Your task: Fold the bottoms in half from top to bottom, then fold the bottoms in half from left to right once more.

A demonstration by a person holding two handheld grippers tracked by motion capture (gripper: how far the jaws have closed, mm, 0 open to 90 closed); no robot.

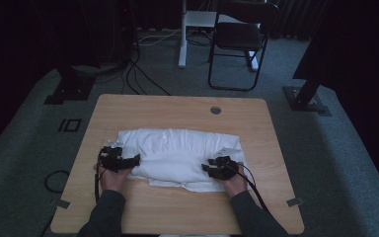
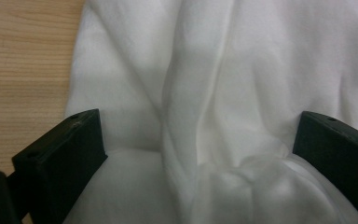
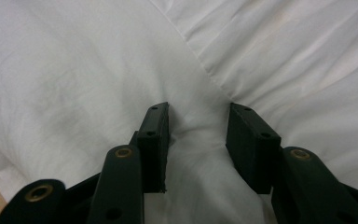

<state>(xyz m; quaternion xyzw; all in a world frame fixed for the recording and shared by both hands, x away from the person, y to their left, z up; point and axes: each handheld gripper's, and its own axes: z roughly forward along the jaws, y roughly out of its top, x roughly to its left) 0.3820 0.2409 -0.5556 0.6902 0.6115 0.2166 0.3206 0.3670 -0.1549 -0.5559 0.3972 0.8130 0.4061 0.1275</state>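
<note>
Soft, light, limp cloth [image 1: 177, 153]; best pinched at near edge folds. Left gripper [image 1: 128, 162] wide open, holding nothing. Right gripper [image 1: 211, 170] half open, fold between, not clamped.

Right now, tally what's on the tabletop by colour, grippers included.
White: 1, the cloth
Black: 2, the left gripper and the right gripper
Total: 3
</note>
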